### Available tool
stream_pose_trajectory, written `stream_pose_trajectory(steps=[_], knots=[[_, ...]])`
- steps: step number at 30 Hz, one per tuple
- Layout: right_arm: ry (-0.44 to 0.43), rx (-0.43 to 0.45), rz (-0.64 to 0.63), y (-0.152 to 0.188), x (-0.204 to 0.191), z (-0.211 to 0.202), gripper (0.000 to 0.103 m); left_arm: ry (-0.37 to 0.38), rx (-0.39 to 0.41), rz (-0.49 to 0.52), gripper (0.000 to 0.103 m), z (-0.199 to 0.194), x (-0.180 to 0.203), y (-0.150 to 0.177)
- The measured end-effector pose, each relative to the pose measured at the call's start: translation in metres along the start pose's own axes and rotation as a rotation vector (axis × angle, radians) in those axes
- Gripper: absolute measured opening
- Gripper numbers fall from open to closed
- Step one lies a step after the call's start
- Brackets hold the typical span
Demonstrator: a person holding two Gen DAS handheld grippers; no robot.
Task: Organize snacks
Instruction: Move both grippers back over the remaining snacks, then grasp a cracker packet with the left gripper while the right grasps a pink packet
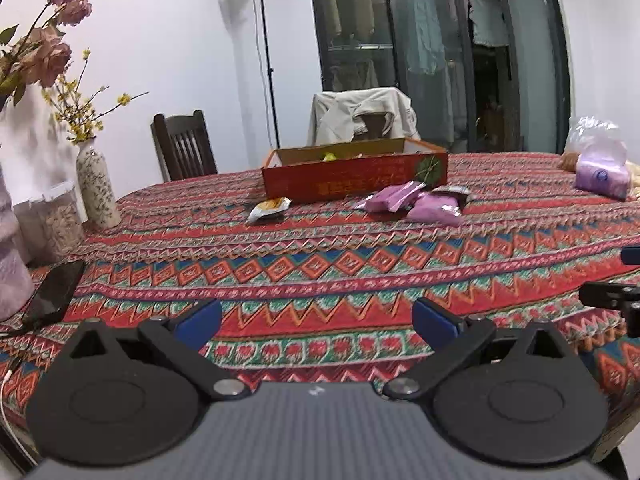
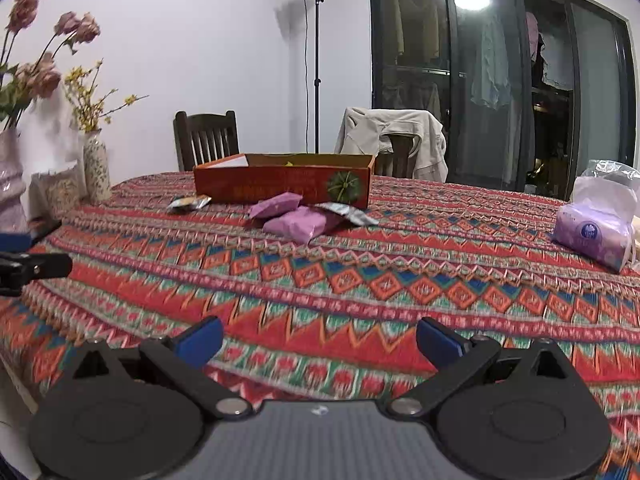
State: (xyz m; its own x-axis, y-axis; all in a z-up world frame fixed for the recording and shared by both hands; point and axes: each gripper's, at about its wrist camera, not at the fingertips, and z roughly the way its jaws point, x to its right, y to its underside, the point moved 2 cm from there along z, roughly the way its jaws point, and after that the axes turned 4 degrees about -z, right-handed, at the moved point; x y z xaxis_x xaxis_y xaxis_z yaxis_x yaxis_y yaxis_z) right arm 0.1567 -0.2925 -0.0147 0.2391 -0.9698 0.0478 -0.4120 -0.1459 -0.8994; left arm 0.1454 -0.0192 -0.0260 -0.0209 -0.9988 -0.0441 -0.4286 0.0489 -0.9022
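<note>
Both grippers empty, jaws spread wide over the woven zigzag tablecloth [image 1: 320, 264].
Left gripper [image 1: 316, 320] and right gripper [image 2: 319, 338] low in frame; mid-frame, crinkly purple snack packets [image 1: 412, 204] lie just before the shallow red cardboard box [image 1: 352, 180], contents unclear.

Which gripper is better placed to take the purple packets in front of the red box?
Right, marginally. The purple packets lie nearly straight ahead of the right gripper; from the left gripper they sit off to the right. Both are open, empty and far from them.
</note>
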Motion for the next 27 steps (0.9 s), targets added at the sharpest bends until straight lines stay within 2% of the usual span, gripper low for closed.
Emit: stream_pose_trajectory(steps=[7, 12, 16, 20, 25, 27], knots=[[0.004, -0.002, 0.000, 0.001, -0.005, -0.002, 0.103, -0.018, -0.046, -0.053, 0.103, 0.011, -0.010, 0.005], [-0.016, -0.025, 0.009, -0.001, -0.008, 0.009, 0.103, -0.084, -0.108, -0.127, 0.103, 0.033, -0.023, 0.004], [-0.031, -0.031, 0.034, -0.004, -0.009, 0.019, 0.103, -0.080, -0.127, -0.148, 0.103, 0.046, -0.030, -0.002], [-0.047, -0.016, 0.081, -0.016, -0.007, 0.029, 0.103, -0.076, -0.134, -0.125, 0.103, 0.069, -0.032, -0.020], [-0.041, 0.030, 0.100, -0.044, -0.002, 0.055, 0.103, -0.019, -0.109, -0.105, 0.103, 0.112, -0.040, -0.058], [-0.040, 0.023, 0.090, -0.061, -0.003, 0.073, 0.103, 0.010, -0.096, -0.096, 0.103, 0.135, -0.044, -0.076]])
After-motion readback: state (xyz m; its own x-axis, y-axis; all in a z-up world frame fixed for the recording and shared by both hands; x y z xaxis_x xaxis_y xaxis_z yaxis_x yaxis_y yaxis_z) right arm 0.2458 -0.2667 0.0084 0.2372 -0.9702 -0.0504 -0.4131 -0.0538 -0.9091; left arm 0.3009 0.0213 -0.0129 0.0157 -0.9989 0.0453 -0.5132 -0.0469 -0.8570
